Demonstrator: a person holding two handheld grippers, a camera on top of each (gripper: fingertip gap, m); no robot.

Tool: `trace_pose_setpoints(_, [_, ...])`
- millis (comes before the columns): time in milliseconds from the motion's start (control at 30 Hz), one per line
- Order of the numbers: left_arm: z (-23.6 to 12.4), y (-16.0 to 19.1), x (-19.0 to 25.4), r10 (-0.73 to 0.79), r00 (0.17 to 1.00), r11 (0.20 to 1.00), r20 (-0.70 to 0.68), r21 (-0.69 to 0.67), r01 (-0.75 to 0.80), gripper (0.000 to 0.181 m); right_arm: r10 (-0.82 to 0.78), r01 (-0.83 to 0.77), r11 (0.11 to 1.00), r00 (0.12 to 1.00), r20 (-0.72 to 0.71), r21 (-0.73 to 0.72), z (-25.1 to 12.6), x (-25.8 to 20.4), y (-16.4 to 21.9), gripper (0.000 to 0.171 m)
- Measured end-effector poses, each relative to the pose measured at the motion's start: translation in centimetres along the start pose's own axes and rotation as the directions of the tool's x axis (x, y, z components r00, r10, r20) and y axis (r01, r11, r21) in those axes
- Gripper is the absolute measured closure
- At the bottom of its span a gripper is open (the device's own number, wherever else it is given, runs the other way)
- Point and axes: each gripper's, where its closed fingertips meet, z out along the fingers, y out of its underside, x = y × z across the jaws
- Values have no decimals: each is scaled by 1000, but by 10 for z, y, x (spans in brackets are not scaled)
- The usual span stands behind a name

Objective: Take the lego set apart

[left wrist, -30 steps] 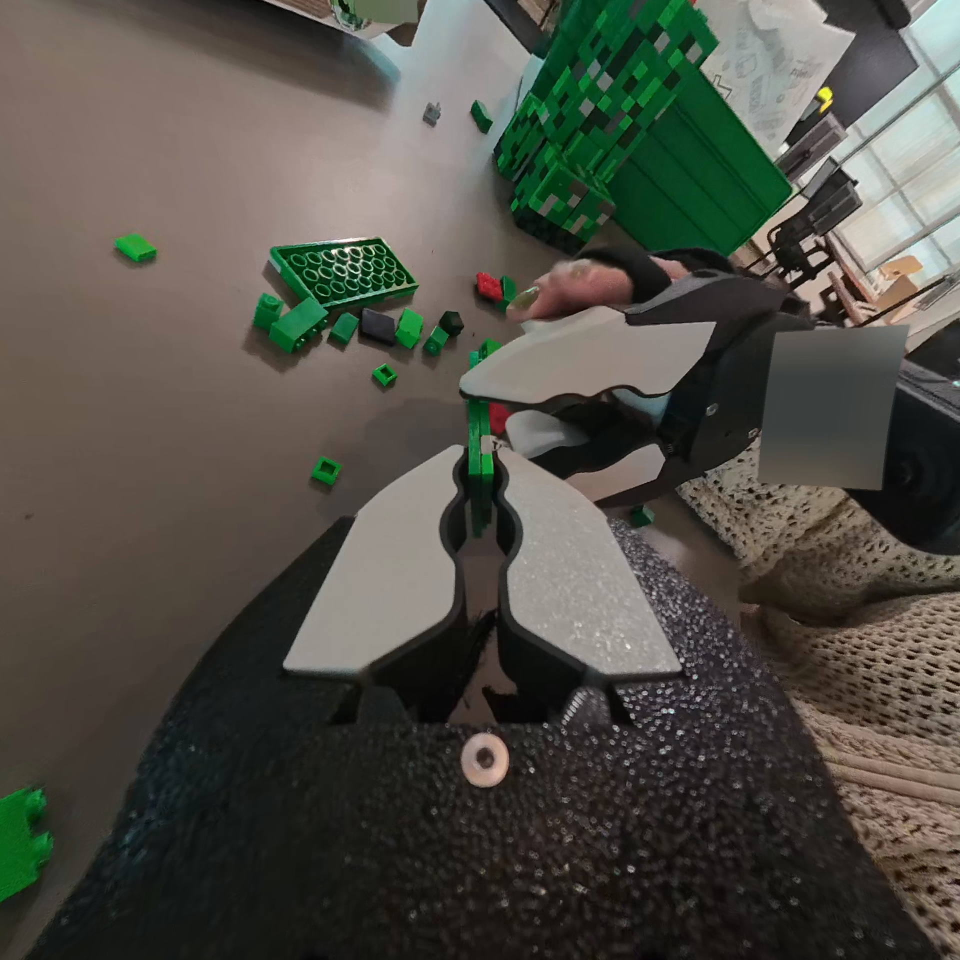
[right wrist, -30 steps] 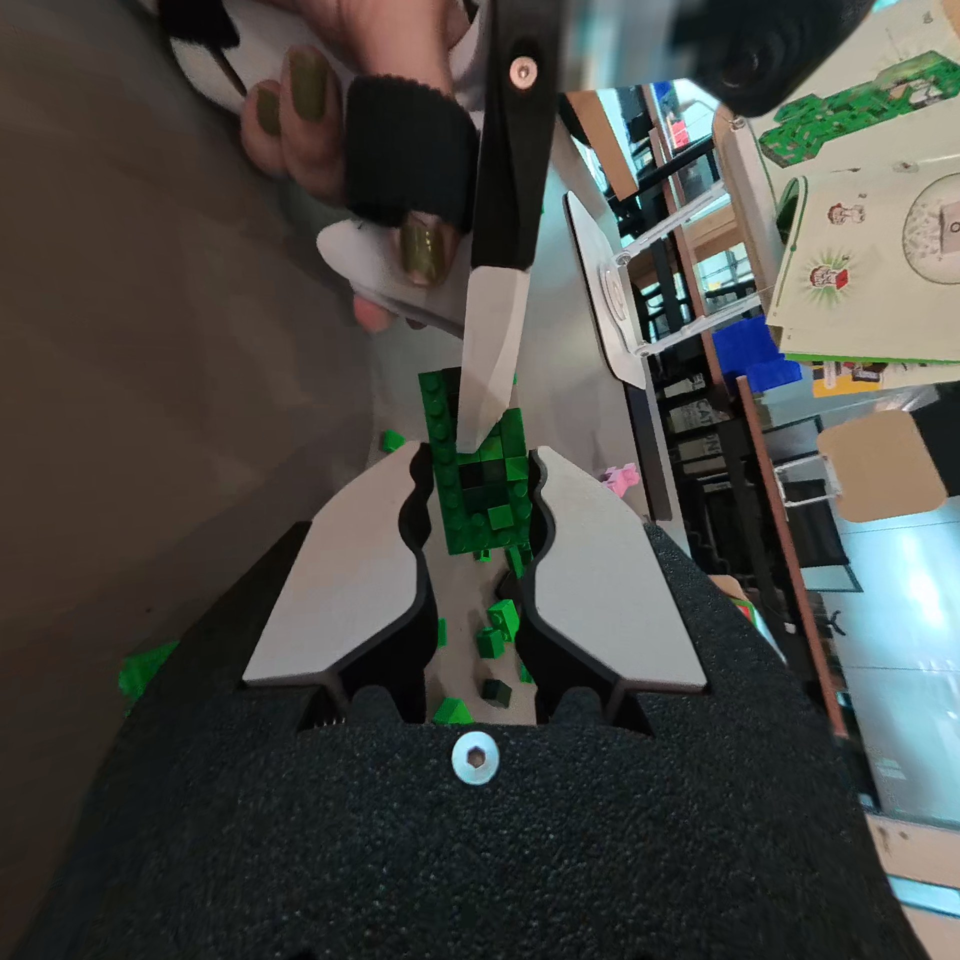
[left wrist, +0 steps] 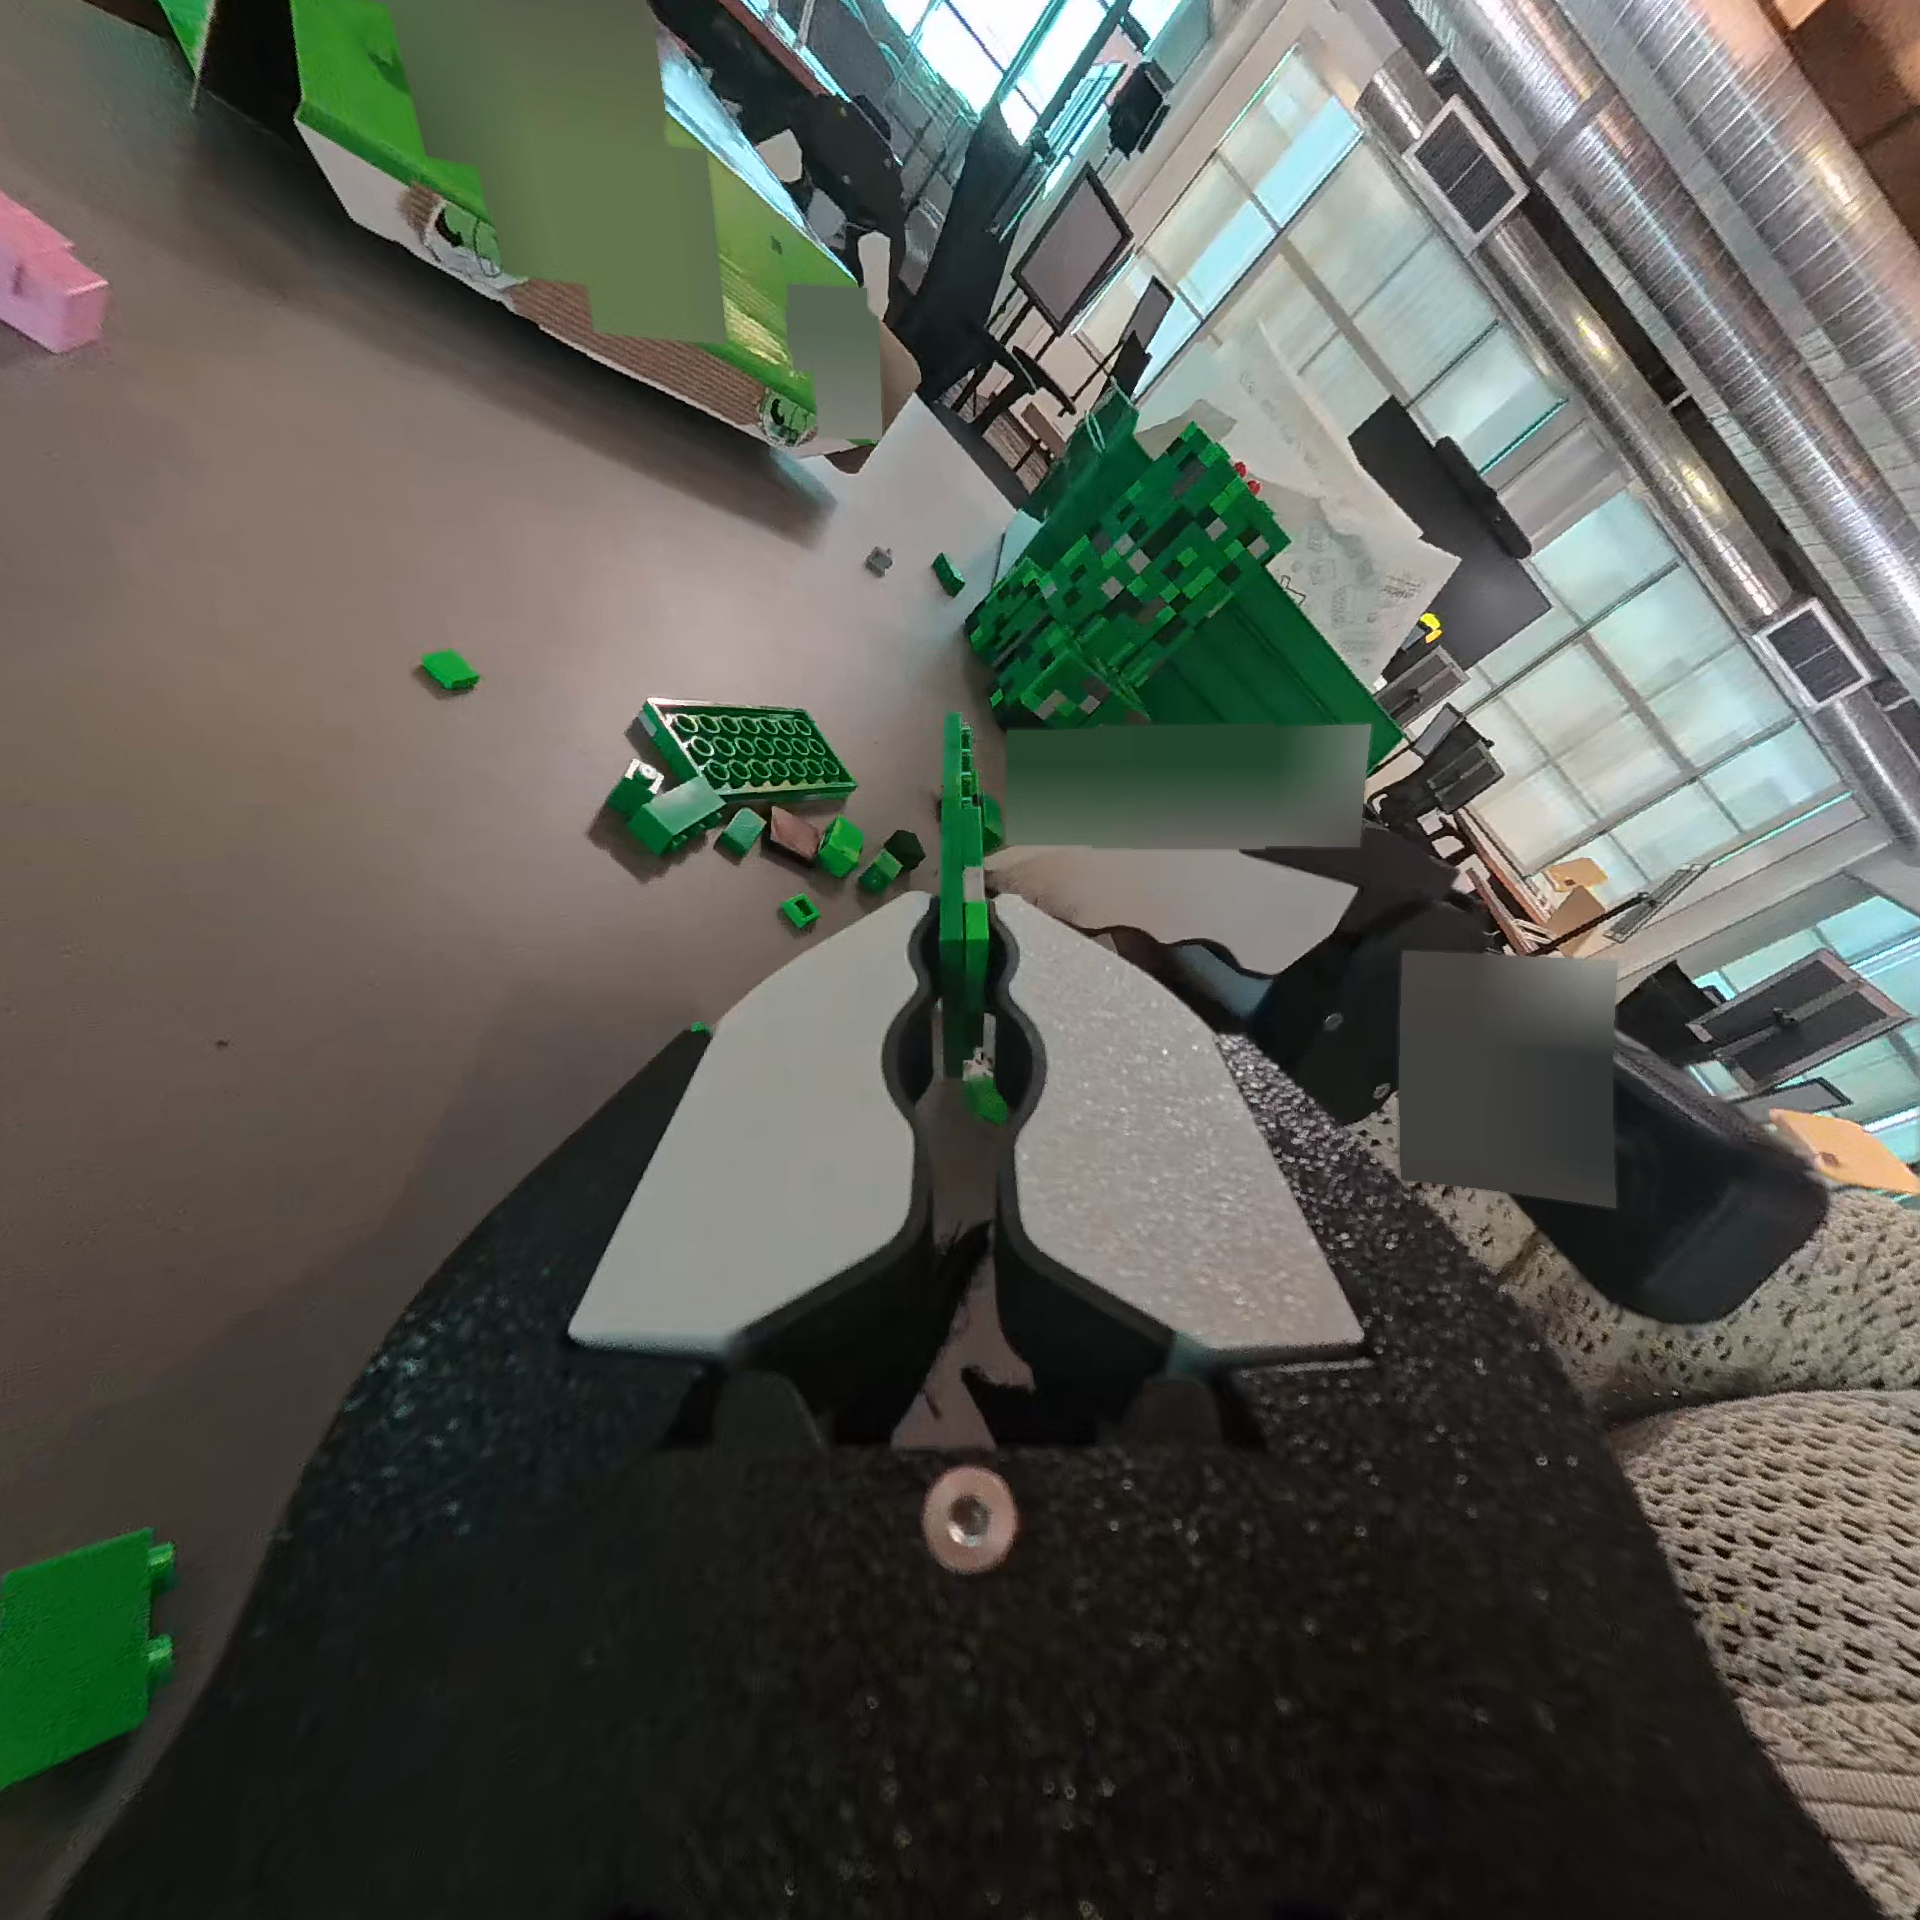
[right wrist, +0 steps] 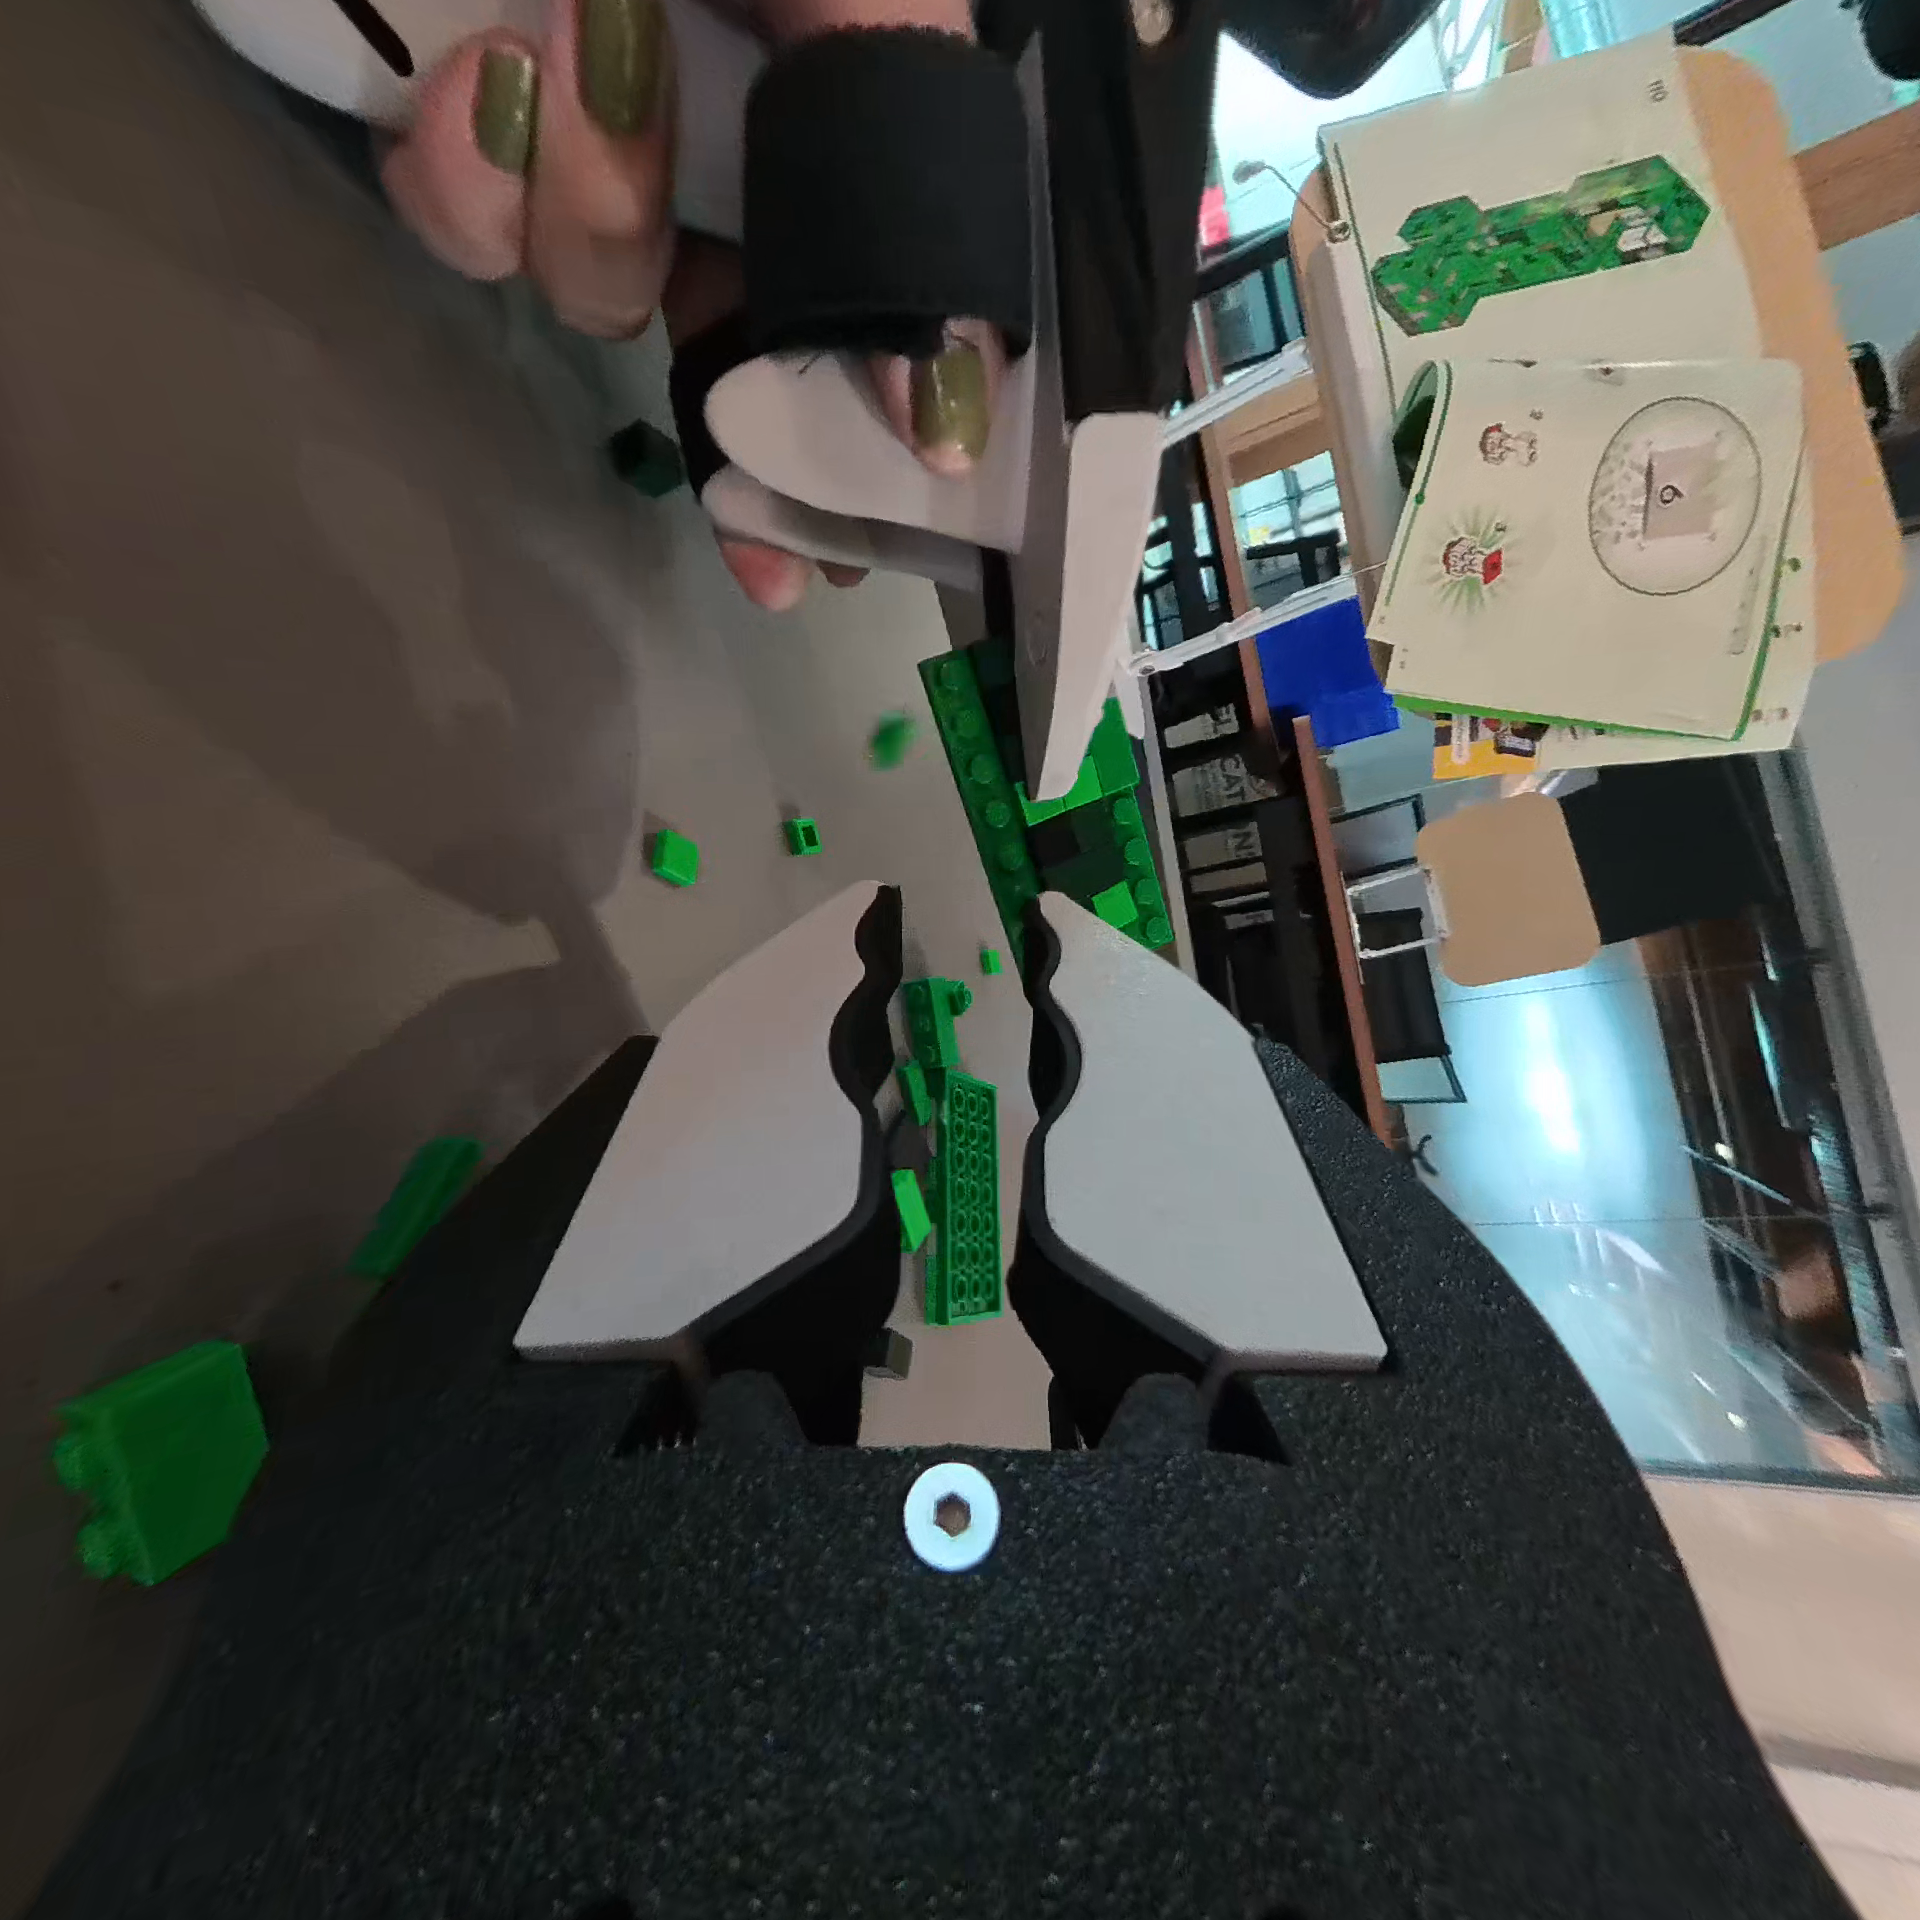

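With the left gripper (left wrist: 964, 914) fingers clamped on the flat green studded lego panel (left wrist: 961, 831), the right gripper (right wrist: 961, 904), fingers apart and empty, should pinch one small brick and peel gently.

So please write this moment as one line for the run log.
left gripper: shut on green plate assembly, held above table | right gripper: open, empty | loose bricks: on table
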Motion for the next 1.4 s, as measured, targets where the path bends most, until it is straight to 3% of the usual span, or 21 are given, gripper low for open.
trace_pose_setpoints(300, [3,8,-4,50,997,997,57,-61,-46,176,147,-146,989,989,-13,30,1,9,5,139])
trace_pose_setpoints(500, [5,17,-3,72,996,990,59,-126,-64,176,50,-50,998,999,-3,22,3,1,4,139])
trace_pose_setpoints(1067, [8,24,1,56,998,986,33,-158,-50,176,69,-74,994,995,68,76,1,-8,-4,147])
trace_pose_setpoints(1267, [10,29,-2,94,993,978,70,-192,-79,176,-14,9,999,996,87,50,1,-14,0,148])
trace_pose_setpoints(1400, [10,31,-1,201,977,957,74,-230,-179,175,-80,77,996,993,84,47,0,-15,0,148])
